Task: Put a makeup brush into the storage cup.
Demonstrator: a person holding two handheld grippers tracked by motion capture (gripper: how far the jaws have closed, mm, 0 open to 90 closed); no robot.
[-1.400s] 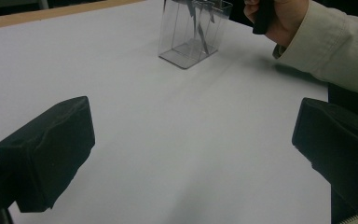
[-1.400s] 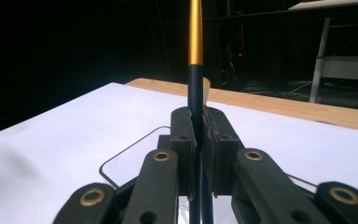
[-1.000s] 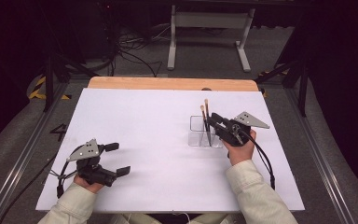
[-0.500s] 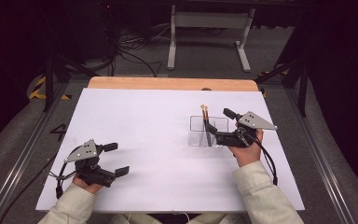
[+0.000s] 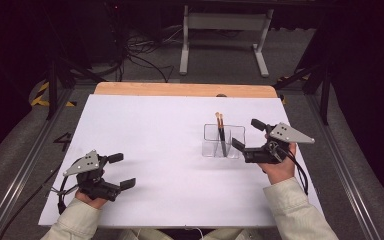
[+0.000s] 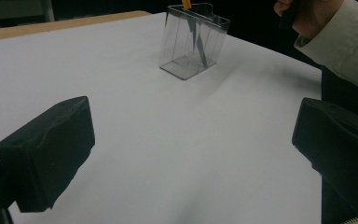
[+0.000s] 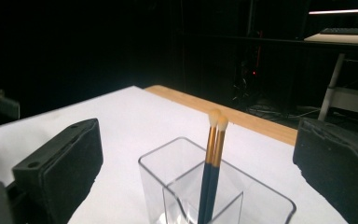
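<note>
Right gripper [image 5: 246,136] just opened beside clear plastic two-compartment holder [image 5: 223,141], jaws spread and empty. Two blue-handled makeup brushes [image 7: 211,163] left standing inside, apparently delivered. Left gripper [image 5: 117,171] resting apart, jaws spread, holding nothing.

Two brushes [image 7: 212,158] are counted, standing together. One clear holder [image 7: 177,186] with two compartments is seen between the right claw's jaws.

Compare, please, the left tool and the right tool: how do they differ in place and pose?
The left tool rests low at the table's near left, far from the clear holder; the right tool is raised right beside that holder. Its jaws have just been opening, nothing between them. Both are open and empty.
</note>
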